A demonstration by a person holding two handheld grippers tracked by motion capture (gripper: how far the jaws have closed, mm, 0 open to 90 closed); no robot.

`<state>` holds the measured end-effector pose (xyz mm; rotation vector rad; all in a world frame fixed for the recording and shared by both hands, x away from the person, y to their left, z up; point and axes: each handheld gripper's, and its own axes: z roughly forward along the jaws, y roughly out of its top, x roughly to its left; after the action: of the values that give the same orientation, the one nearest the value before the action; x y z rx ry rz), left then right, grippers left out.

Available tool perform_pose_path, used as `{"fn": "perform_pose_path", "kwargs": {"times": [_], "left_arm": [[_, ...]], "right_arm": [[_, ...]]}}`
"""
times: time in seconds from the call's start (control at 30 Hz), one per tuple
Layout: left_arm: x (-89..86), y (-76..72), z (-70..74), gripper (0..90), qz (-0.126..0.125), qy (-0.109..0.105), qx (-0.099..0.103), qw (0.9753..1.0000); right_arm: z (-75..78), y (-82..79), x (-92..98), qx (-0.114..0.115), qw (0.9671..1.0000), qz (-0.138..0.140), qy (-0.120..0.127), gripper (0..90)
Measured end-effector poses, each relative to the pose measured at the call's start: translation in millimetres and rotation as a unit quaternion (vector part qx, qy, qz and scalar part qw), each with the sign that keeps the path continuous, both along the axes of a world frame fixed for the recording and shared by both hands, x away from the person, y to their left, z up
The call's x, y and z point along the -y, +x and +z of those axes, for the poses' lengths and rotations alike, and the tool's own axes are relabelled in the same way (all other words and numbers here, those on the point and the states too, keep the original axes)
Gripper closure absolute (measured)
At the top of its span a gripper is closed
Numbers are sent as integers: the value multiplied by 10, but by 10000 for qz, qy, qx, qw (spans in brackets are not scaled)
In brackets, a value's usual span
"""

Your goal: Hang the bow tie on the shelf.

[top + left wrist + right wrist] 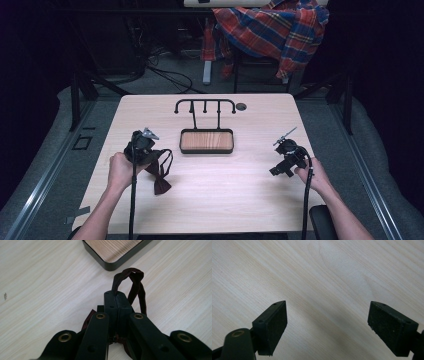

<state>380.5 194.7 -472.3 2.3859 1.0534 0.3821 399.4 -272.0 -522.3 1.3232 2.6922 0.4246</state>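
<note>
A dark maroon bow tie [161,184] lies on the pale wooden table [225,190], left of centre. Its thin strap [136,283] loops up from the tabletop. My left gripper [143,148] is shut on that strap, and in the left gripper view the jaws [117,300] are pressed together with the loop rising just beyond them. A black stand with a wood-lined tray base [206,132] and a row of hooks [205,103] sits at the table's middle, its corner [110,265] just ahead of the strap. My right gripper [281,169] hovers low at the right, open, with bare table between its pads [274,325].
A red and blue plaid shirt [272,30] hangs over a chair behind the table. A small round grommet [241,106] is set in the tabletop near the far edge. Cables lie on the floor beyond.
</note>
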Motion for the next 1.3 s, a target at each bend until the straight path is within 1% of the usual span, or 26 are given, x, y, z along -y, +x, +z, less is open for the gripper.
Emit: {"fn": "perform_pose_path", "kwargs": {"times": [0.13,0.17,0.27,0.37,0.43,0.47,0.5,0.67,0.97,1.0,1.03,1.07,1.27,1.3], "left_arm": [[-30,-2,46,897,53,-14,97,9999],[-46,-7,67,896,94,-39,131,9999],[-55,-12,84,896,114,-47,170,9998],[-69,-14,117,897,126,-53,225,9997],[-69,-14,122,897,137,-53,236,9996],[-69,-15,126,897,144,-60,251,9996],[-69,-15,138,897,146,-54,269,9995],[-70,-16,157,897,153,-62,286,9995],[-70,-2,182,897,172,-43,345,9992],[-71,-1,188,897,174,-47,358,9992],[-71,0,194,897,169,-43,356,9992],[-71,0,200,897,172,-40,372,9992],[-71,11,238,898,174,-61,416,9990],[-67,15,252,898,172,-68,434,9989]], "right_arm": [[1,0,0,-9,10000,11,-7,158],[-2,-3,-1,25,10000,-20,4,158],[-2,-4,-2,33,10000,-22,9,158],[2,-1,1,-2,10000,12,-7,158],[-1,-4,-1,28,10000,-18,6,158],[1,0,1,-3,10000,8,-4,158],[-3,-4,-1,19,10000,-21,9,158],[-2,0,0,-15,10000,10,-5,158],[-5,-1,1,-5,10000,-3,-6,158],[-19,-12,-7,71,9999,-98,60,158],[-19,-11,-7,61,9999,-90,65,158],[-2,0,1,-11,10000,7,-11,158],[-3,-1,-2,12,10000,1,-46,158],[0,2,-2,-5,9999,22,-101,158]]}}
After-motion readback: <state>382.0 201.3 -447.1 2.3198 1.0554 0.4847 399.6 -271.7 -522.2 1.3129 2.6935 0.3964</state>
